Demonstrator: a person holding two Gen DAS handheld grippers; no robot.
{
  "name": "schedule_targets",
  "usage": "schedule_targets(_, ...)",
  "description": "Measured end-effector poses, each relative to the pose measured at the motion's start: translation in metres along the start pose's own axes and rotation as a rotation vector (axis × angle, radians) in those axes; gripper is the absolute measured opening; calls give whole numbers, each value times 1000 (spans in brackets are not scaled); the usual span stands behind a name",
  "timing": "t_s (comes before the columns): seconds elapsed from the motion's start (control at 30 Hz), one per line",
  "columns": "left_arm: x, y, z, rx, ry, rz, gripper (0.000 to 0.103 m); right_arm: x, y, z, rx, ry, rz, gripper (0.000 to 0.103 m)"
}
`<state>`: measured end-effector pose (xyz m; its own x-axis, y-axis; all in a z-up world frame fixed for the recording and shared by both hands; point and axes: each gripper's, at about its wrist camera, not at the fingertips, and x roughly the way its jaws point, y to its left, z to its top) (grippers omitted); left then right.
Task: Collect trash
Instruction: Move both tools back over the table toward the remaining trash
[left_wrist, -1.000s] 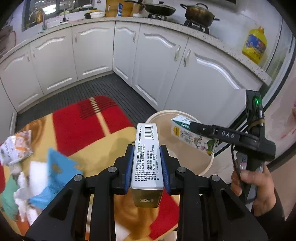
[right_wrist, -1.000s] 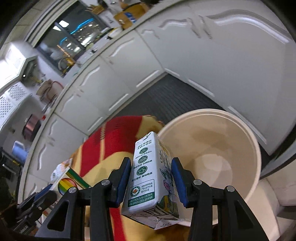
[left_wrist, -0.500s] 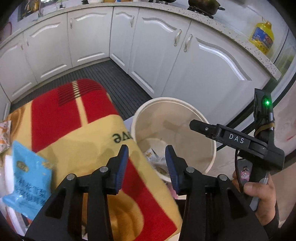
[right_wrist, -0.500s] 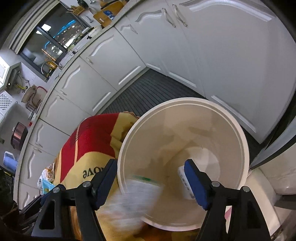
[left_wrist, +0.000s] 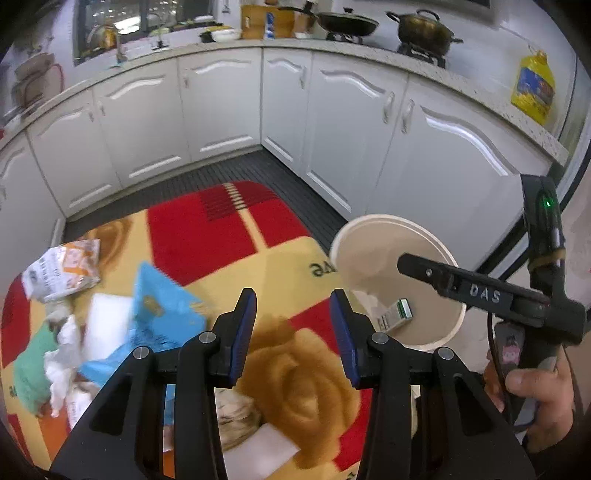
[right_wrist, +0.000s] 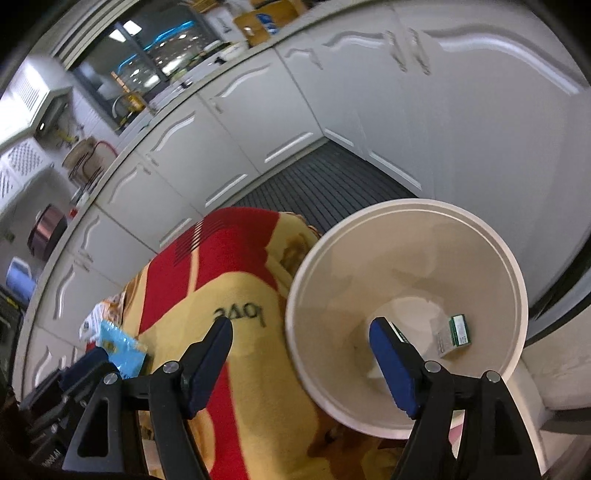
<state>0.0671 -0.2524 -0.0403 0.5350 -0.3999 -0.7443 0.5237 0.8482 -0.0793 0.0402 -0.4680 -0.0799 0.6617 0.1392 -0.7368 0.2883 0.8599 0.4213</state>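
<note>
A cream round bin (left_wrist: 369, 221) (right_wrist: 406, 203) stands beside the blanket-covered table (left_wrist: 207, 240). A green and white carton (left_wrist: 397, 314) (right_wrist: 456, 334) lies on the bin's bottom. My left gripper (left_wrist: 292, 299) hangs open and empty over the blanket, left of the bin. My right gripper (right_wrist: 301, 325) straddles the bin's near rim. Its jaws are opening and nothing is between them. One of its fingers (left_wrist: 443, 280) reaches over the bin in the left wrist view. Loose trash lies on the blanket at the left: a blue packet (left_wrist: 162, 310) (right_wrist: 122, 347), a white and orange wrapper (left_wrist: 62, 266) and crumpled tissues (left_wrist: 62, 354).
White kitchen cabinets (left_wrist: 351, 122) line the corner behind a dark ribbed floor mat (left_wrist: 258, 170). Pots (left_wrist: 421, 33) and a yellow oil bottle (left_wrist: 533, 88) sit on the counter. A person's hand (left_wrist: 532, 391) holds the right gripper's handle at the right edge.
Both grippers opened and let go of their boxes, which dropped into the bin. The left gripper then drew back from the bin toward the table.
</note>
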Motion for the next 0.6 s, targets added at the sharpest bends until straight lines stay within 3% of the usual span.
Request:
schedule_targets(0.27, -23, 32, -12, -48, -44, 46, 40, -10, 47, -15, -116, -33, -1, 81)
schedule_targets(0.4, -33, 50, -18, -85, -60, 58, 51, -15, 71, -21, -163, -47, 16, 83)
schedule_targets(0.6, -49, 76, -28, -142, -89, 76, 54, -16, 110, -34, -244, -60, 41, 88)
